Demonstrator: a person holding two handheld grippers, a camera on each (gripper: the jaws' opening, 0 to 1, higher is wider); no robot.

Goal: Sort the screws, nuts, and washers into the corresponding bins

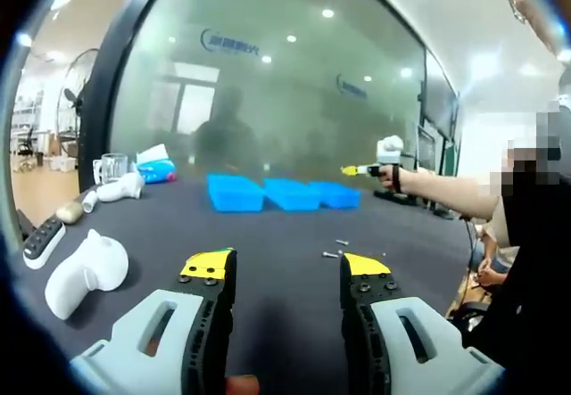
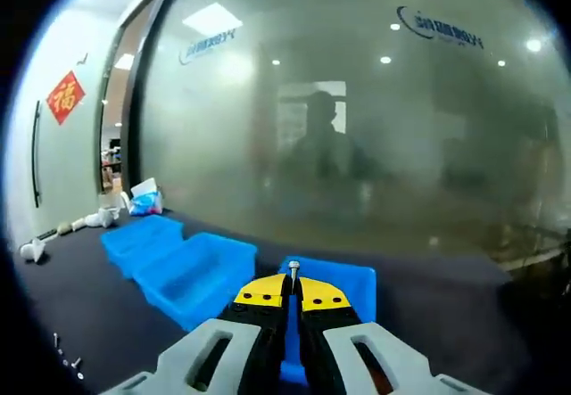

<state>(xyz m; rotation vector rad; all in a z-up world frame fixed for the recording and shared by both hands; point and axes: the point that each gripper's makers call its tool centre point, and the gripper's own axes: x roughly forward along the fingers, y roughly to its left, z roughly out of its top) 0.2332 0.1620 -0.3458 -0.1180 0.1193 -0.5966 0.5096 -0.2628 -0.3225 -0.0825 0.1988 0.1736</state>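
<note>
Steel screw (image 2: 293, 268), small and light, sits pinched at the tips of the right gripper (image 2: 294, 281), above the nearest of three blue bins (image 2: 343, 288). It looks hard and slippery, so best held across the shank. The left gripper (image 1: 287, 270) hovers spread and empty over the dark table (image 1: 268, 234). Loose screws (image 1: 337, 249) lie just ahead, with open room around them.

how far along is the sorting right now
Done: the bins' contents can't be seen, so nothing confirmed. In hand: the right gripper is shut on a screw, held over the nearest of the three blue bins. Left: a few loose fasteners lie on the dark table ahead of the open left gripper.
</note>
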